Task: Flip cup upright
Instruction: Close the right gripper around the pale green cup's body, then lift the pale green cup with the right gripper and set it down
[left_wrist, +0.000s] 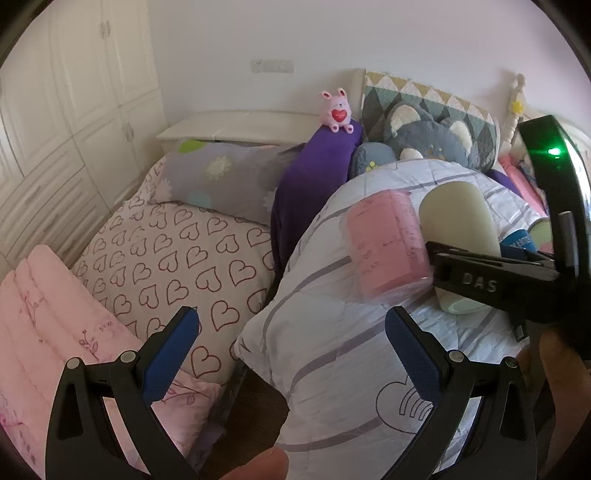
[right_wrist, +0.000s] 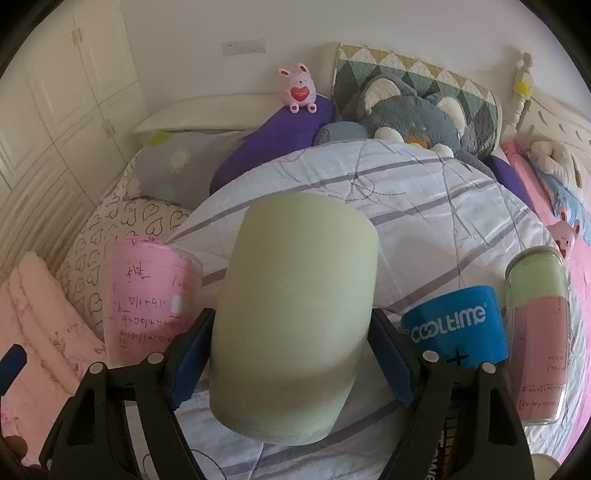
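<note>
Pale green and matte, the cup (right_wrist: 295, 314) sits between the blue pads of the right gripper (right_wrist: 291, 354), whose jaws close on its sides; its closed base points away from the camera toward the headboard, over the white striped quilt (right_wrist: 424, 206) on the bed. Just left of it stands a pink cup (right_wrist: 147, 299) covered in handwritten sums, near the quilt's left edge where the heart-print sheet (left_wrist: 177, 258) begins. To the right lie a blue cup (right_wrist: 458, 325) printed "COOLT!ME" and a green-and-pink tumbler (right_wrist: 535, 332) with handwriting. The left gripper (left_wrist: 291, 354) hangs with jaws wide and nothing between them, over the quilt's near edge. The right tool's arm reads "DAS".
</note>
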